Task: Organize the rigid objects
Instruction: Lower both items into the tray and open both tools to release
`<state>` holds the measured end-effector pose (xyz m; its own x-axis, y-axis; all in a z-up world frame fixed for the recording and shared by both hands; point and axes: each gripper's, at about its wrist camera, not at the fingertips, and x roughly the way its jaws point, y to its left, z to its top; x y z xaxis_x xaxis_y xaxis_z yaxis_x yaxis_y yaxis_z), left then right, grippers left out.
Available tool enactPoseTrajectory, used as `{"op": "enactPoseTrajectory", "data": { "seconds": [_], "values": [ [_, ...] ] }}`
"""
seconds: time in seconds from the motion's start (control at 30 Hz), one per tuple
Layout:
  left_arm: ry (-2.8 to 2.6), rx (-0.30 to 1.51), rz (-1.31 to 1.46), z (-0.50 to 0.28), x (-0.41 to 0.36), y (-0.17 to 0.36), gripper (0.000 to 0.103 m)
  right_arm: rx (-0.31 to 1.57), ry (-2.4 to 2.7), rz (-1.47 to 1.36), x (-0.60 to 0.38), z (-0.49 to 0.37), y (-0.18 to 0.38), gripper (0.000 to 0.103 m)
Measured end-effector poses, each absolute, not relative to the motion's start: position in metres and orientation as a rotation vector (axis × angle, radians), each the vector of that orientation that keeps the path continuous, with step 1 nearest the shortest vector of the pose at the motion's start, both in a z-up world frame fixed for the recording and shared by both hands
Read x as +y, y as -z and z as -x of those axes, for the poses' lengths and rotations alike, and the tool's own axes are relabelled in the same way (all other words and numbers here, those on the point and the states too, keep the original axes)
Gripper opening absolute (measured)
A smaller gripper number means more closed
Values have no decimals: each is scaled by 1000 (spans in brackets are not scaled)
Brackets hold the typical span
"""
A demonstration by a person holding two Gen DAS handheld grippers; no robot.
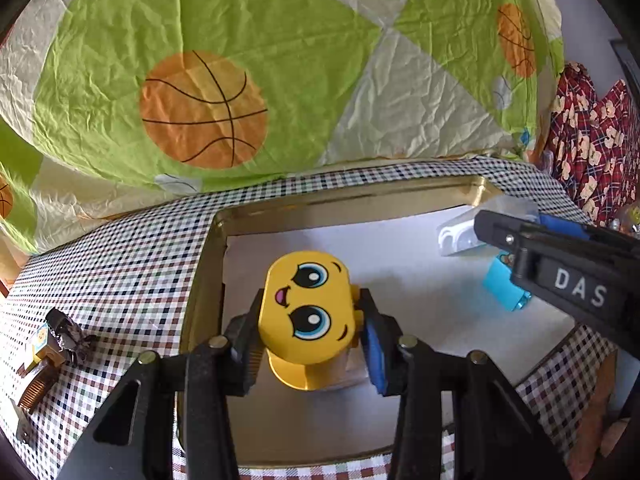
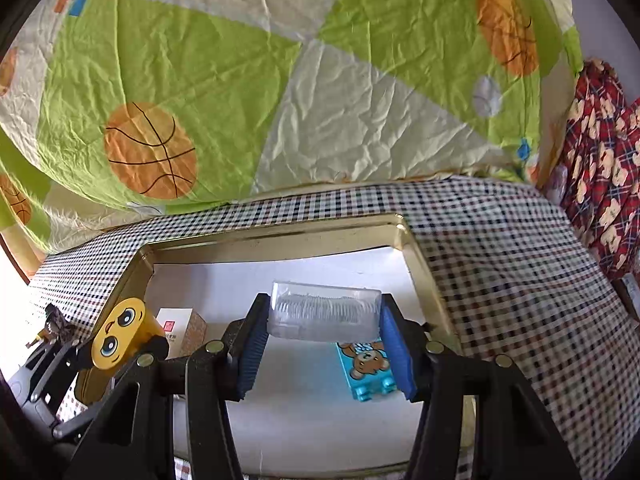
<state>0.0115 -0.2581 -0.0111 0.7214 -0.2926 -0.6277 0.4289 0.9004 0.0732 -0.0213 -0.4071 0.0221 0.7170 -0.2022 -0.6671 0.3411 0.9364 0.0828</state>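
Placing step: left gripper [image 1: 310, 330] is clamping the yellow face toy [image 1: 308, 312], right gripper [image 2: 320, 330] is clamping the clear plastic case [image 2: 324, 310], both centre-frame over the gold tin [image 2: 256, 240] (bear block [image 2: 366, 370] already inside). Next: lowering, releasing.

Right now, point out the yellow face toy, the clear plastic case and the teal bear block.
yellow face toy [image 1: 306, 306], left wrist view, printed face.
clear plastic case [image 2: 324, 310], right wrist view, ribbed front.
teal bear block [image 2: 366, 368], right wrist view, bear print.

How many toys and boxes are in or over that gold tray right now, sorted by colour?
Yellow: 1, the face toy
Clear: 1, the plastic case
Blue: 1, the bear block
White and brown: 1, the small carton
Total: 4, over the gold tray
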Motion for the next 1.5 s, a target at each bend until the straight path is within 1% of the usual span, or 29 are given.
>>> {"op": "enactPoseTrajectory", "data": {
  "seconds": [0.37, 0.43, 0.47, 0.5, 0.53, 0.57, 0.6, 0.63, 0.67, 0.8, 0.87, 1.13, 1.3, 1.43, 1.5],
  "values": [
    [366, 656, -246, -27, -263, 18, 42, 734, 295, -166, -396, 3, -3, 56],
    [366, 680, -234, -32, -262, 20, 43, 729, 289, -165, -396, 3, -2, 57],
    [373, 682, -220, -34, -260, 19, 46, 722, 285, -167, -396, 3, -1, 57],
    [372, 687, -209, -35, -258, 19, 64, 714, 279, -174, -397, 4, 0, 57],
    [370, 694, -200, -36, -256, 20, 75, 706, 276, -179, -397, 6, -1, 62],
    [374, 691, -193, -36, -256, 20, 90, 698, 282, -181, -396, 8, -3, 75],
    [380, 677, -189, -34, -255, 18, 102, 684, 301, -181, -395, 12, -5, 84],
    [385, 655, -187, -30, -254, 16, 103, 655, 321, -179, -393, 17, -9, 95],
    [385, 634, -188, -27, -254, 15, 102, 623, 333, -177, -391, 23, -12, 96],
    [382, 583, -184, -19, -249, 10, 102, 488, 407, -168, -389, 47, -28, 96],
    [374, 558, -153, -17, -242, 7, 102, 453, 442, -184, -392, 55, -33, 97],
    [331, 508, -128, -13, -228, 0, 102, 406, 482, -370, -415, 76, -34, 97],
    [243, 456, -132, -10, -213, -3, 103, 219, 626, -428, -423, 116, -41, 97],
    [245, 467, -92, -11, -201, -3, 102, 211, 666, -505, -433, 123, -35, 97],
    [245, 469, -86, -10, -198, -3, 103, 249, 700, -496, -435, 118, -32, 97]
  ]
}}
